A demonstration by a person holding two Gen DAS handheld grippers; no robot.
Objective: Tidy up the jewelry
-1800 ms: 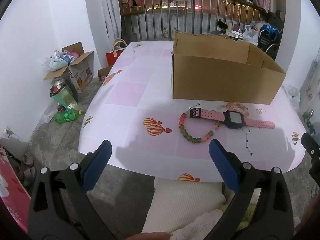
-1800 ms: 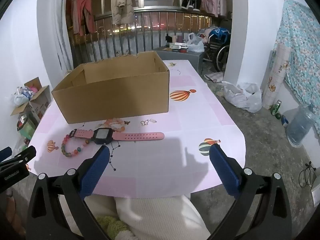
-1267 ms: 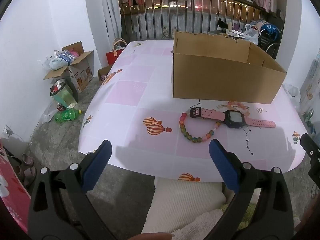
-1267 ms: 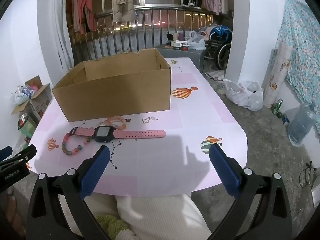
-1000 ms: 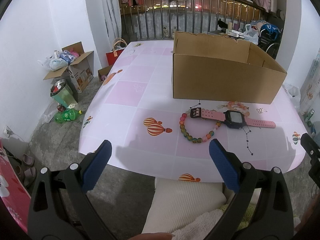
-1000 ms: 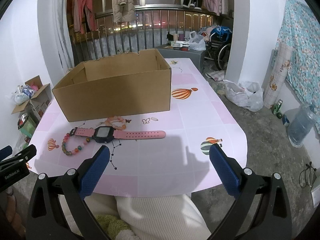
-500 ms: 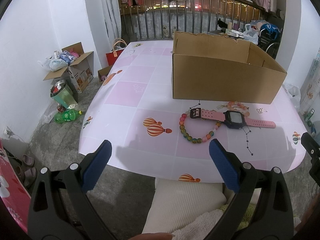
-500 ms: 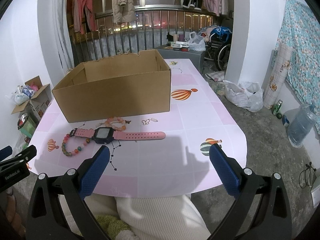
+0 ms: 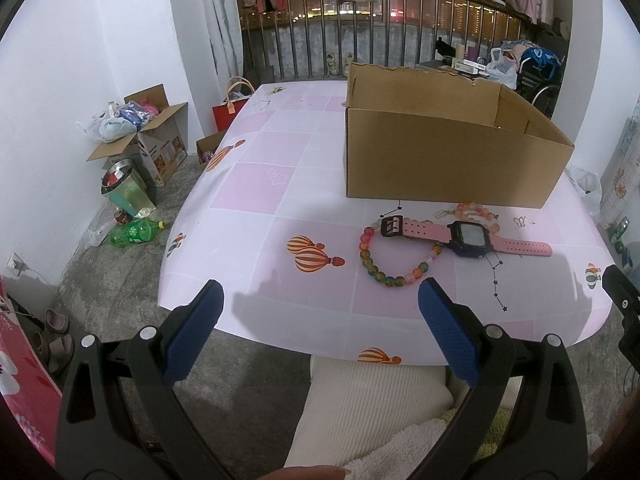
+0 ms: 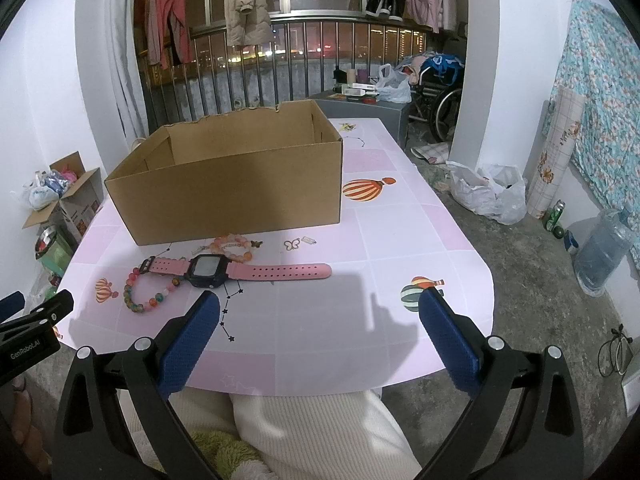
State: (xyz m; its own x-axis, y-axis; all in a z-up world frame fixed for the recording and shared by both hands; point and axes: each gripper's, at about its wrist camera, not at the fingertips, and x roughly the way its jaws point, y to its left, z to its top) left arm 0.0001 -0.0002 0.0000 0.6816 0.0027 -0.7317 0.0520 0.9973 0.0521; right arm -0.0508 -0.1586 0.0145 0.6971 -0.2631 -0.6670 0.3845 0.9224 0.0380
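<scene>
A pink-strapped digital watch (image 9: 468,235) (image 10: 240,269) lies on the pink checked table (image 9: 256,196) (image 10: 384,216) in front of an open cardboard box (image 9: 444,152) (image 10: 236,184). A multicoloured bead bracelet (image 9: 396,264) (image 10: 148,292) lies partly under the strap's buckle end. A pink bead bracelet (image 9: 478,213) (image 10: 234,245) lies between watch and box. My left gripper (image 9: 320,320) is open and empty over the table's near edge. My right gripper (image 10: 320,324) is open and empty, near the table's front edge.
A small butterfly charm (image 10: 292,244) lies right of the pink bracelet. On the floor to the left are cardboard boxes with bags (image 9: 136,132) and a green bottle (image 9: 134,232). Plastic bags (image 10: 488,192) and a water jug (image 10: 604,252) sit to the right. A railing (image 9: 360,28) stands beyond the table.
Almost nothing has changed. Both grippers stay open and nearly still; the right wrist view shifts very slightly. The jewellery has not moved.
</scene>
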